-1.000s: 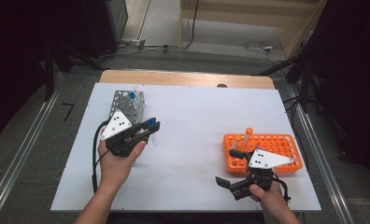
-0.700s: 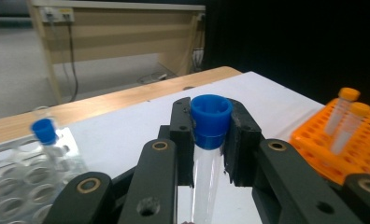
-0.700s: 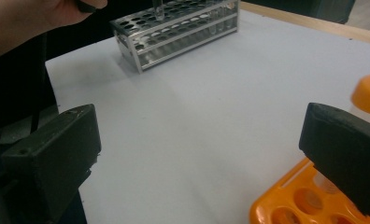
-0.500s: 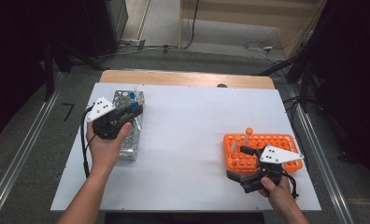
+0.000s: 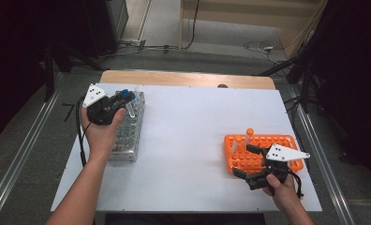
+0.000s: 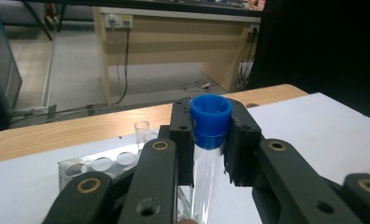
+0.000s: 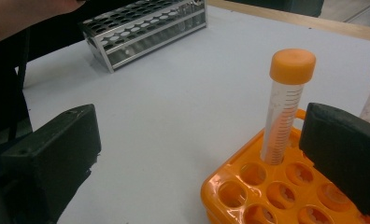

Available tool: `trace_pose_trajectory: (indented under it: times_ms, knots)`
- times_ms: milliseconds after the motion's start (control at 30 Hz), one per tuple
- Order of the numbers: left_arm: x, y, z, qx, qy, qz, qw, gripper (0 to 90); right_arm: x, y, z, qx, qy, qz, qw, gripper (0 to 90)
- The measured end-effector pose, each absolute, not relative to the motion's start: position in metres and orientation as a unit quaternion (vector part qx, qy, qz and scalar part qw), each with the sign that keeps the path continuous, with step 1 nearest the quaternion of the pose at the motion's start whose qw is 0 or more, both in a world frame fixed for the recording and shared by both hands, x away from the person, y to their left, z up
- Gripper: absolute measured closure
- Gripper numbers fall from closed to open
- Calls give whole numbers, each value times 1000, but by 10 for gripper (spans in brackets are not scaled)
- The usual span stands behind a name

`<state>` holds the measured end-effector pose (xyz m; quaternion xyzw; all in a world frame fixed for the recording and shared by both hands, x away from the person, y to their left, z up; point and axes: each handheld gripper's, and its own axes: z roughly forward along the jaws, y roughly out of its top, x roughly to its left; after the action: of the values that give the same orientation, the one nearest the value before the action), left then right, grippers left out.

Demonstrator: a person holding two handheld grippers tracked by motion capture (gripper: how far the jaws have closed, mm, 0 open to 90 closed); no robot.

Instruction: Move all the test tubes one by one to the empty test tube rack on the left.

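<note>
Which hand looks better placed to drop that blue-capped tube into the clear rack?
Left. The left gripper is already clamped on the blue-capped tube and hovers over the clear rack. The right gripper sits open far off, at the orange rack.

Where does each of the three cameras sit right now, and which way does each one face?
High view: above the person's side, looking forward and down on the white table; both forearms and claws show.
Left gripper view: rides the left claw, looking across the table's far edge; its jaws clamp a blue-capped tube.
Right gripper view: rides the right claw, low over the orange rack, jaws open beside an orange-capped tube.
Shared: the high and right gripper views both show the clear rack and orange rack.
</note>
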<state>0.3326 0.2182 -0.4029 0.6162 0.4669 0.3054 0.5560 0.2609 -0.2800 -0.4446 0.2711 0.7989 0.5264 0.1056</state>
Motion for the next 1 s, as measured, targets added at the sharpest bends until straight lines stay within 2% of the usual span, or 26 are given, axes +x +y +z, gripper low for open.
trace_pose_trajectory:
  times_ms: [467, 1000]
  knots:
    - [360, 212, -417, 604, 481, 324, 547, 762, 263, -282, -448, 279, 800, 521, 108, 0]
    - [360, 203, -426, 648, 491, 320, 486, 761, 266, -285, -450, 291, 795, 519, 117, 0]
